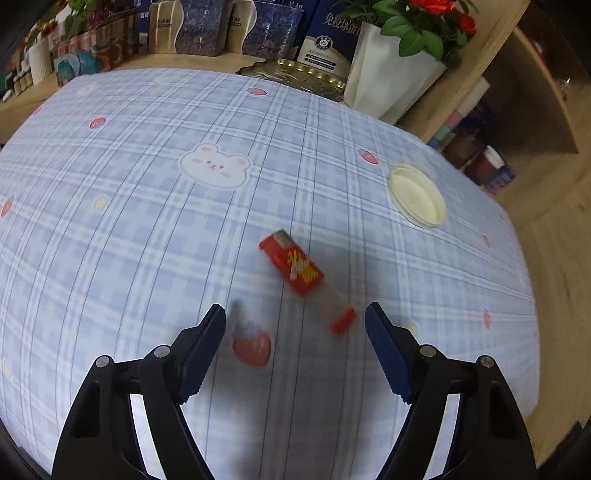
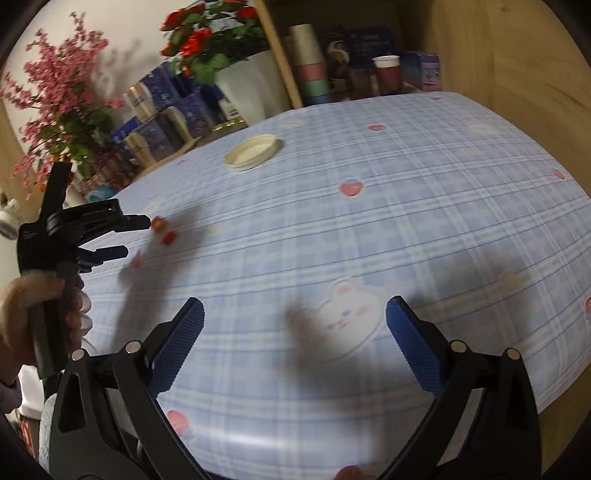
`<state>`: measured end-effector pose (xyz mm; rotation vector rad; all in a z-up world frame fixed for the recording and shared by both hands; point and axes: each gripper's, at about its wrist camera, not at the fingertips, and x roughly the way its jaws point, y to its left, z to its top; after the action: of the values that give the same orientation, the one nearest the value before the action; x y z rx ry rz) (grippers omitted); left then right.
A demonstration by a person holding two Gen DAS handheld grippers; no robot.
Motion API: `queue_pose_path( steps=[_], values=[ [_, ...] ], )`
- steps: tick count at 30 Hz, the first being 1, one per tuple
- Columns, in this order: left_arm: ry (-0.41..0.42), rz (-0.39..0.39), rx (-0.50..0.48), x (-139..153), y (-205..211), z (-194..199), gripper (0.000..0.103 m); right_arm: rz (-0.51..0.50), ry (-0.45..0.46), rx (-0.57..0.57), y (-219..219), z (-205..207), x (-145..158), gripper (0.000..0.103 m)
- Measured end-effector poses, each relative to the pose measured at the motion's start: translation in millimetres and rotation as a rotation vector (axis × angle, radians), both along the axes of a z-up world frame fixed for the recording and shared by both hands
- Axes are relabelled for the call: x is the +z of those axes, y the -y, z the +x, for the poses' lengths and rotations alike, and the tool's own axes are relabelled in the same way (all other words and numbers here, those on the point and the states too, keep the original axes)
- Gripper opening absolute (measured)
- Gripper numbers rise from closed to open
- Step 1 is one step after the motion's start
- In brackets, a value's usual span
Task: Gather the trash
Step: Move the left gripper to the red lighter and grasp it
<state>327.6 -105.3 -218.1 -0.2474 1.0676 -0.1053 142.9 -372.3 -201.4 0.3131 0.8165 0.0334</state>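
While the left claw (image 1: 295,314) hung with jaws wide and empty above the blue plaid bench (image 1: 147,229), a red wrapper (image 1: 303,275) lay just ahead of it; a cream lid (image 1: 417,199) sat farther off; the right claw (image 2: 295,314) gaped empty; boxes and potted flowers (image 1: 424,26) lined wooden shelves behind.

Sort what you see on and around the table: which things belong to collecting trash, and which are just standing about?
Belongs to the job:
red wrapper
cream lid
left gripper, open
right gripper, open

Just standing about:
checked tablecloth
flower pot
blue boxes
stacked cups
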Motion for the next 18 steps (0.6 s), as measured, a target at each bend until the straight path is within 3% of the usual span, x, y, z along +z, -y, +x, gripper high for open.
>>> queue_pose_path(
  steps=[3, 10, 18],
  values=[
    [0.009, 0.081, -0.014, -7.3, 14.0, 13.3, 0.074, -0.018, 0.012, -0.006, 6.9, 3.7, -0.2, 0.097],
    [0.032, 0.15, 0.011, -13.1, 21.3, 25.0, 0.072, -0.026, 0.021, -0.01, 15.3, 14.5, 1.6, 0.097],
    [0.072, 0.251, -0.049, -15.3, 27.1, 16.7, 0.056, -0.044, 0.021, 0.018, 4.7, 28.7, 3.7, 0.097]
  ],
)
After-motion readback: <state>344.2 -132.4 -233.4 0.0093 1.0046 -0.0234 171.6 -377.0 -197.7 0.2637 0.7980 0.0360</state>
